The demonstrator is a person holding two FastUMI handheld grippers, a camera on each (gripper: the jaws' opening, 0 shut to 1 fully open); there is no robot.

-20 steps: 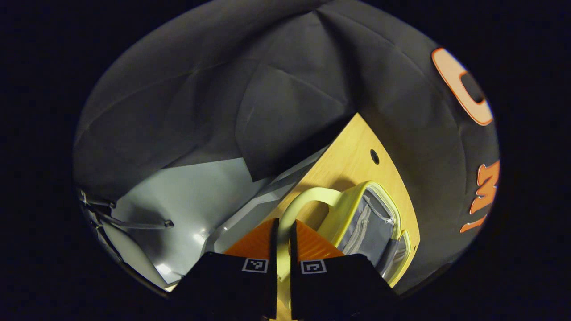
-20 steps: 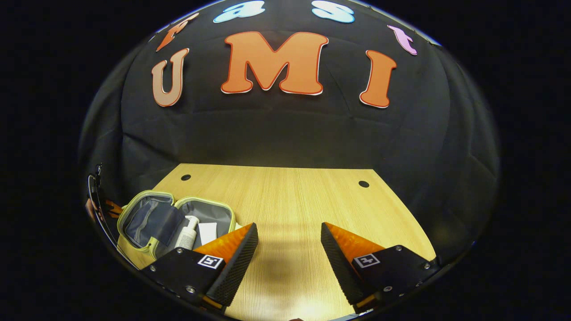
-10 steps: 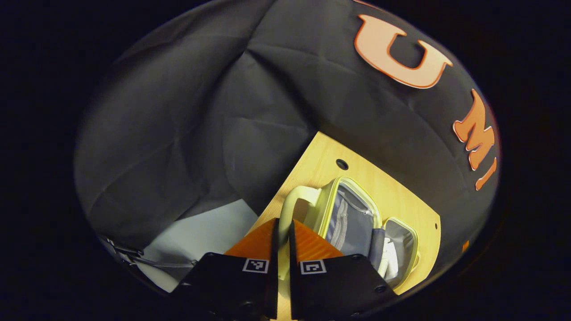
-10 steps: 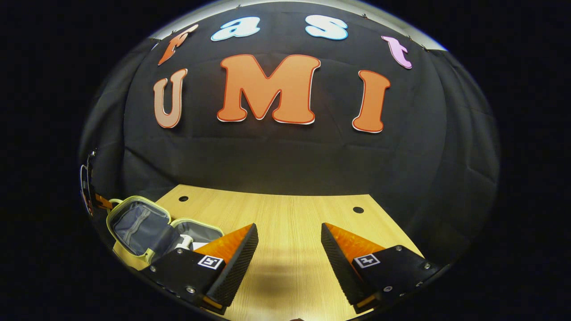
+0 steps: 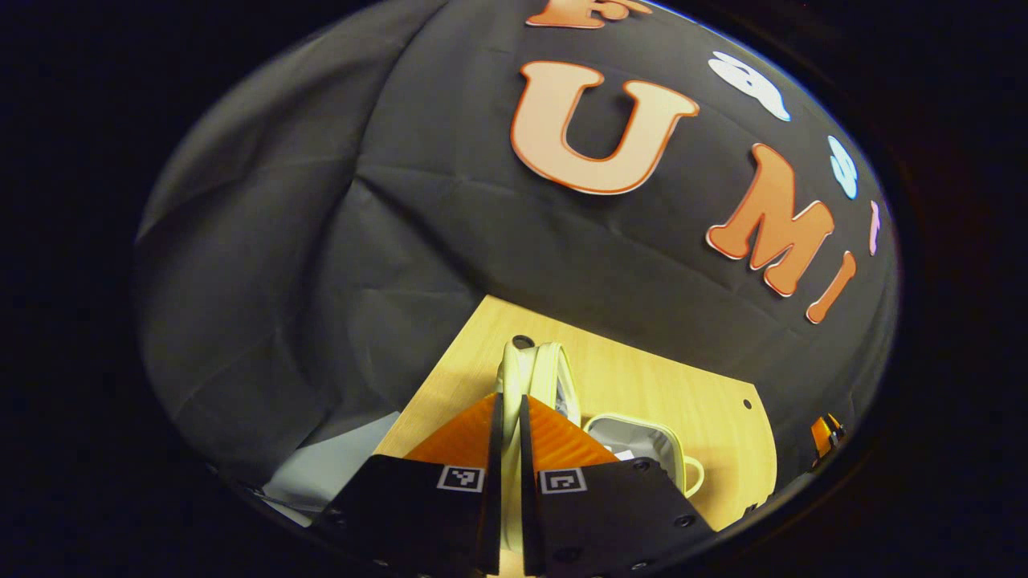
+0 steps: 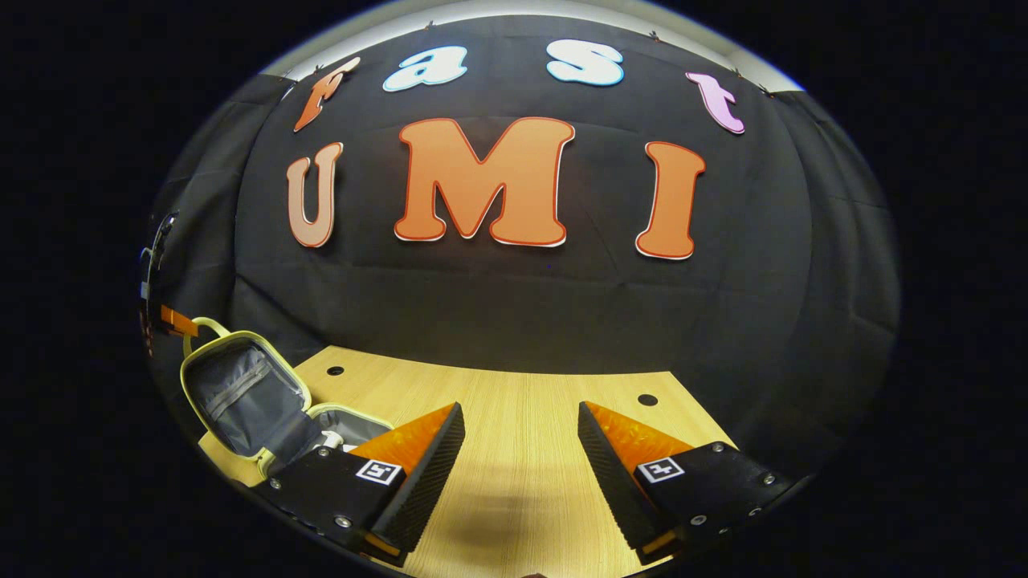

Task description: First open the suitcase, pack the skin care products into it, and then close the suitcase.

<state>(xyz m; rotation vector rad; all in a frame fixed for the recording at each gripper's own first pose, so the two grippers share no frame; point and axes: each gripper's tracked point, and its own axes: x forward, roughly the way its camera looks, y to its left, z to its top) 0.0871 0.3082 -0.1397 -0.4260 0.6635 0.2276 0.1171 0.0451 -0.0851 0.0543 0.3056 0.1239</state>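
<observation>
1. The left gripper (image 5: 509,417) has its fingers drawn almost together on the pale yellow-green handle (image 5: 514,377) of the suitcase lid; the handle strap runs up out of the narrow gap between them.
2. In the left gripper view the lid is seen nearly edge-on, rising just past the fingertips.
3. The suitcase (image 6: 241,393) is small, pale yellow-green outside and grey-lined inside. It stands on the wooden desk (image 6: 522,449) close to the desk's left edge, as the right gripper view shows it.
4. In the right gripper view the lid (image 6: 241,385) stands raised at a steep tilt over the lower half (image 6: 353,421), inner face and zipped mesh pocket turned toward the camera. The hinge side lies between the two halves.
5. The lower half (image 5: 634,441) lies flat on the desk. A white skin care bottle (image 6: 328,438) shows inside it, partly hidden behind the right gripper's own finger.
6. The right gripper (image 6: 520,449) hangs over the near middle of the desk, its fingers spread wide with bare wood between them; it has hold of nothing.
7. The right gripper is well apart from the suitcase handle and touches neither half.
8. Two small round holes (image 6: 647,399) sit near the desk's far edge, one toward each far corner.
</observation>
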